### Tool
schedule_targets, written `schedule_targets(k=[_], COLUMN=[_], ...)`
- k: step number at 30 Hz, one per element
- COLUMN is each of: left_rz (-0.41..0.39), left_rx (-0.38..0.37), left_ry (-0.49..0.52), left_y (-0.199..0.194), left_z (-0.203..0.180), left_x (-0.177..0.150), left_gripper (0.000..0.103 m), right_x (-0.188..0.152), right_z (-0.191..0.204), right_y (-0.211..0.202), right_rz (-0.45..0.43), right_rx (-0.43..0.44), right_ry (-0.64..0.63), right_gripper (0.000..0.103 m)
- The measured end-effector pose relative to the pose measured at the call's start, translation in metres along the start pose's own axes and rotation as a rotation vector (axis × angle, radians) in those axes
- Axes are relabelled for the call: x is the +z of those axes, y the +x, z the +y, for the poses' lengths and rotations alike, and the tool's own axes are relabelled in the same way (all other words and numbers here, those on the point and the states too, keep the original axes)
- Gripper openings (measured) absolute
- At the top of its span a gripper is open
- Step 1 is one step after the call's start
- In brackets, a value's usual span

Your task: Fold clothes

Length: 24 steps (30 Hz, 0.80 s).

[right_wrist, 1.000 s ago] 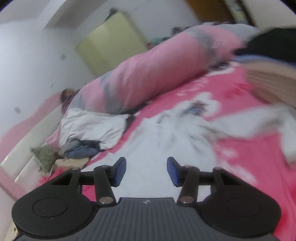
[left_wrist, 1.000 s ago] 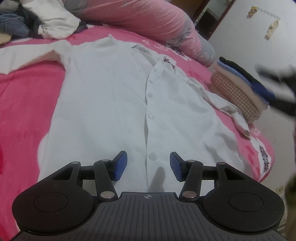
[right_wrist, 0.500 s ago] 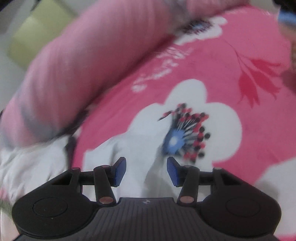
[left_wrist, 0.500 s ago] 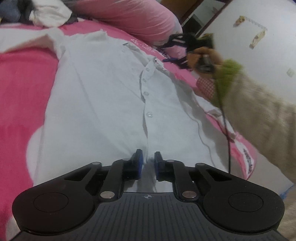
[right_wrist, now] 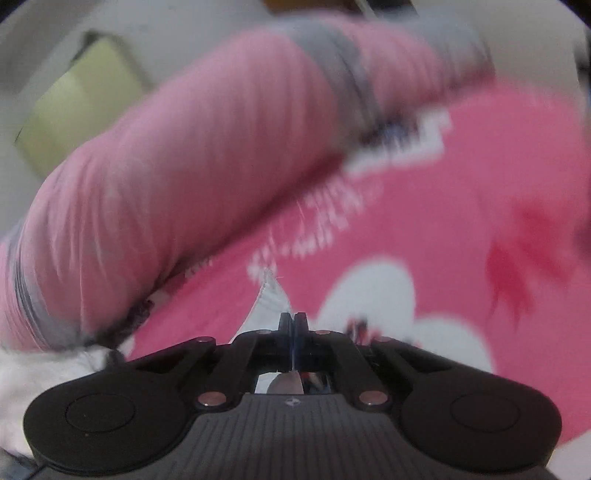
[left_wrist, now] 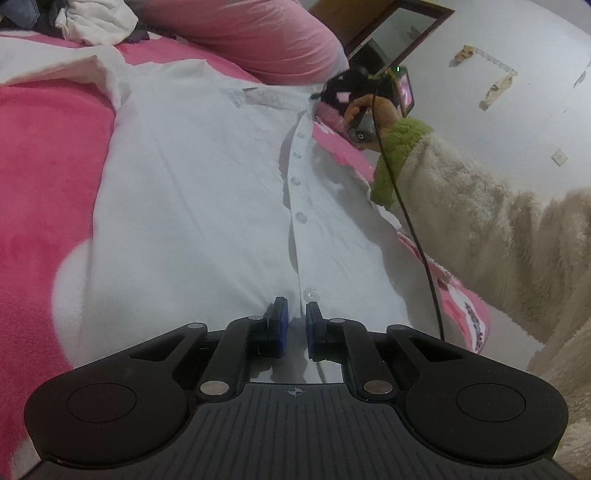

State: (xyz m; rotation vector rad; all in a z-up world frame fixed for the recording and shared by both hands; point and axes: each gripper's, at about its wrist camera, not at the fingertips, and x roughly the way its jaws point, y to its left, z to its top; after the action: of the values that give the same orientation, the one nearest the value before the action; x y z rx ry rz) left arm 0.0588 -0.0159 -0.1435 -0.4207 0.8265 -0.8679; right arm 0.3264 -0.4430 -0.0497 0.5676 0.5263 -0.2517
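- Left tongs (left_wrist: 294,325) sit at 6 o'clock in their own view, nearly pressed together, pinching the bottom hem of the white shirt (left_wrist: 207,206) just below its lowest button (left_wrist: 311,293).
- Right tongs (right_wrist: 292,325) are pressed fully together at 6 o'clock in their view, nipping a thin point of white cloth (right_wrist: 271,299) that stands up between the tips; that view is blurred.
- From the left camera, the right tongs appear at 1 o'clock, at the shirt's collar end, held by a hand (left_wrist: 364,109) in a green cuff and a fuzzy cream sleeve (left_wrist: 491,229).
- A black cable (left_wrist: 402,206) hangs from that hand down toward 5 o'clock.
- The shirt lies flat and face up on the pink bedspread (left_wrist: 40,155), its button row running from 6 toward 12 o'clock and one arm of it stretching off to 10 o'clock.
- A long pink bolster (left_wrist: 251,33) lies across the bed at 12 o'clock, beyond the collar; in the right view it fills 9 to 12 o'clock.
- A heap of loose clothes (left_wrist: 85,18) sits at 11 o'clock, beside the bolster.
- White flower prints (right_wrist: 373,291) show on the bedspread at 4 o'clock in the right view.
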Motion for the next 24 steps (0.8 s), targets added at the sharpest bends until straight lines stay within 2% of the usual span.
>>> schedule_targets(k=[4, 11, 16, 18, 19, 20, 24], left_rz=[-0.004, -0.011, -0.014, -0.015, -0.015, -0.015, -0.01], left_rx=[-0.008, -0.038, -0.05, -0.048, -0.046, -0.045, -0.049], left_ry=[-0.008, -0.021, -0.009, -0.005, -0.004, -0.006, -0.032], left_y=[-0.001, -0.003, -0.002, -0.001, 0.0, 0.001, 0.001], left_z=[0.0, 0.003, 0.002, 0.0, 0.0, 0.0, 0.003], left_x=[-0.002, -0.006, -0.006, -0.005, -0.005, -0.004, -0.001], left_gripper=[0.009, 0.009, 0.009, 0.009, 0.009, 0.009, 0.01], right_x=[-0.008, -0.031, -0.053, -0.062, -0.066, -0.066, -0.043], right_z=[0.043, 0.095, 0.119, 0.121, 0.122, 0.123, 0.117], right_y=[0.003, 0.031, 0.071, 0.089, 0.095, 0.095, 0.05], right_rz=[0.003, 0.087, 0.172, 0.21, 0.224, 0.22, 0.165], right_rx=[-0.012, 0.012, 0.013, -0.03, -0.057, -0.079, -0.029], right_ry=[-0.198, -0.395, -0.534, -0.595, -0.618, -0.624, -0.531], right_gripper=[0.0, 0.0, 0.002, 0.017, 0.032, 0.041, 0.046])
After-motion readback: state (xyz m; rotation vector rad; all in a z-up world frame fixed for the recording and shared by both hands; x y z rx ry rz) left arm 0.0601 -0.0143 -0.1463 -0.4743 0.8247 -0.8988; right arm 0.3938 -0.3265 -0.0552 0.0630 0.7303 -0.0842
